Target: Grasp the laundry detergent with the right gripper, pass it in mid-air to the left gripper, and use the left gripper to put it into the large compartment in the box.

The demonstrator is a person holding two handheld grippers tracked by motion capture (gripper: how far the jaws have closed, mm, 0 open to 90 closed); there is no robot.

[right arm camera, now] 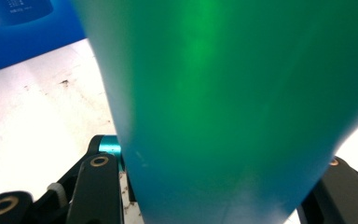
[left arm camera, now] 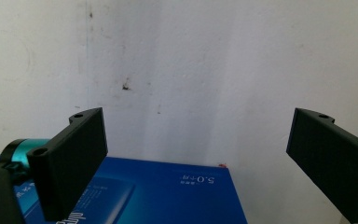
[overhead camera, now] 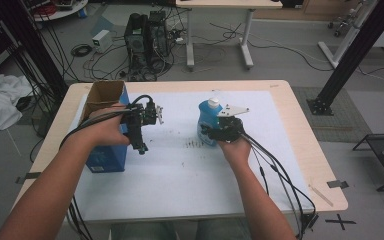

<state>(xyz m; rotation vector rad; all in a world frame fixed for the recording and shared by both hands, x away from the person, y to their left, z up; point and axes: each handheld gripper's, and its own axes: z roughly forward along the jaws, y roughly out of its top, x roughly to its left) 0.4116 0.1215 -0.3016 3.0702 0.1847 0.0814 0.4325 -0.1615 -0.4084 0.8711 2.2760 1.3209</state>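
Blue bottle point(overhead camera: 208, 121), upright at counter point(overhead camera: 300, 150) centre, clamped in right gripper point(overhead camera: 215, 131); open box point(overhead camera: 105, 125) at its 9 o'clock; left gripper point(overhead camera: 141, 146) apart, empty; step: grasp made; next likely: lift towards box.

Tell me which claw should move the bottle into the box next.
Right. The right claw is already shut on the bottle, which stands on the white mat. The left claw is open, holding nothing, beside the box.
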